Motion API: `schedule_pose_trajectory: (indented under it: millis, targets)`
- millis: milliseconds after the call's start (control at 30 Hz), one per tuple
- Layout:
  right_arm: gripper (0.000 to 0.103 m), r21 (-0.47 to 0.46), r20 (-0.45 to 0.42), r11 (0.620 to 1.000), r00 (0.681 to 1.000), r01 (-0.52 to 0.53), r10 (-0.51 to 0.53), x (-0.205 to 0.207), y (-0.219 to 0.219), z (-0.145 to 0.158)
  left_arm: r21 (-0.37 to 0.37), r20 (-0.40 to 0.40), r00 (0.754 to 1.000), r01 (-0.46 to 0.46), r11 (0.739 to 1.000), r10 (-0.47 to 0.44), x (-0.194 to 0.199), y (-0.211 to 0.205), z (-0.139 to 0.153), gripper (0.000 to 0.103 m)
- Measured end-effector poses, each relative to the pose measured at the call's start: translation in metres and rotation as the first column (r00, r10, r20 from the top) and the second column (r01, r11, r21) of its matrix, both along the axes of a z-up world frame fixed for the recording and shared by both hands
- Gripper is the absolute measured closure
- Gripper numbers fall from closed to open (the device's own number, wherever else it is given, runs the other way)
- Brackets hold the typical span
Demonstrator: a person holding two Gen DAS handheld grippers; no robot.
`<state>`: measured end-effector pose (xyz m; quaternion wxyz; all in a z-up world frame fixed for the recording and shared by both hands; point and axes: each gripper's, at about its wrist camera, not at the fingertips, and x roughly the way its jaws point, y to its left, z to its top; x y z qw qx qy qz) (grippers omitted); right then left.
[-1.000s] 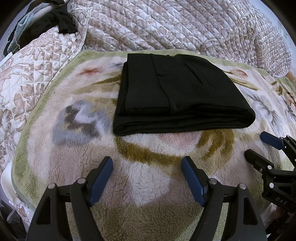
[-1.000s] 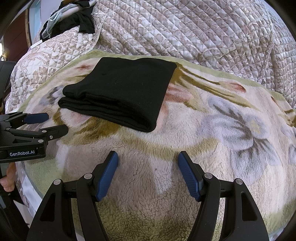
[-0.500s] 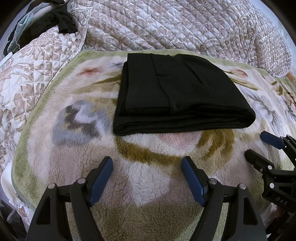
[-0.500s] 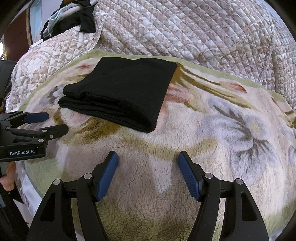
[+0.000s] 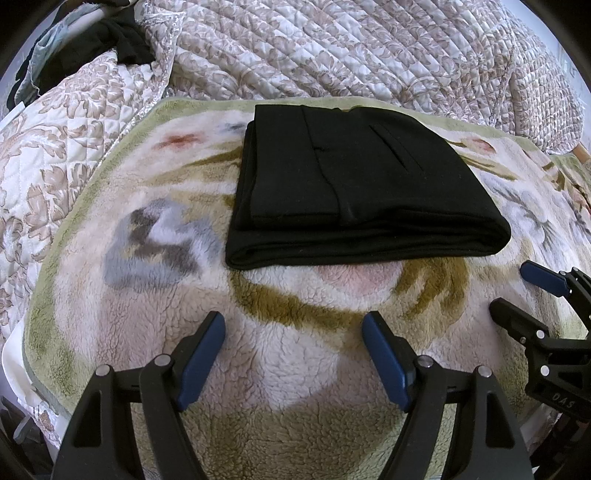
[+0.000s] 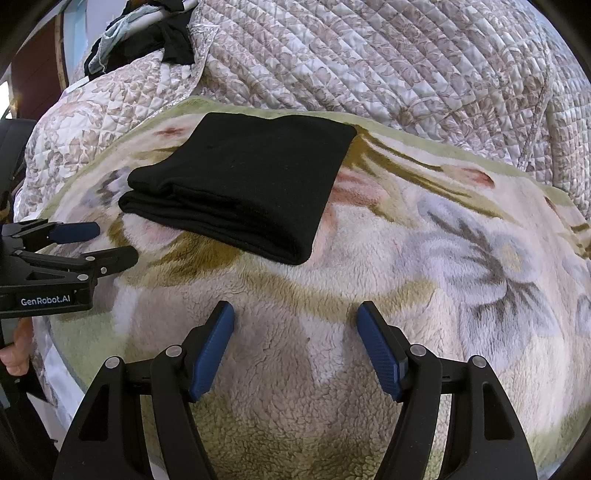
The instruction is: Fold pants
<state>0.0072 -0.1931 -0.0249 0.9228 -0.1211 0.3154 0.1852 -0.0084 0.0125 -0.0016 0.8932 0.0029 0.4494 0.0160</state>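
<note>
left gripper [image 5: 293, 330]: nearest in the left view, jaws spread wide, nothing between the pads, only fleece under them. Hangs short of the pants, no contact.
right gripper [image 6: 295, 319]: same story, jaws released and empty, over bare blanket, near the pants' right corner but apart from it. Also shows at the right edge of the left view, clear of the cloth.
hand [image 6: 16, 350]: a bit of the person's hand on the left tool's handle, low at the left edge of the right view. Not near the cloth.
blanket [image 5: 155, 332]: floral fleece with a green border, covers the whole work surface. Bare between grippers and pants, nothing blocks a reach.
pants [image 5: 354, 184]: black, lying flat on the far-middle of the blanket, in a compact stacked rectangle. Several layers show at the near edge, rounded fold at the right end, pocket slit and seam face up.
progress: looks done or all but done. Bundle is square, edges roughly line up, no leg trailing out. Lower layers stick out slightly at the near-left corner.
left to do: my read, at most a light press or edge tidy, otherwise back off.
quilt [image 5: 369, 48]: beige patterned quilt bunched up right behind the blanket's far edge. Close to the pants' back edge, would crowd a push further back.
clothes pile [image 5: 110, 33]: dark and pale garments at far left on the quilt, well apart, no interference.
</note>
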Motion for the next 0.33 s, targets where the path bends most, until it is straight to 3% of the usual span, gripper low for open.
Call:
schedule_pose_trajectory:
  millis: [333]
  targets:
    - [0.034,0.005,0.028,0.998,0.997,0.070,-0.070,-0.0006,-0.0070,0.0020,-0.002,-0.002,1.000,0.000,1.000,0.000,-0.0003,0.0010,-0.0005,0.024]
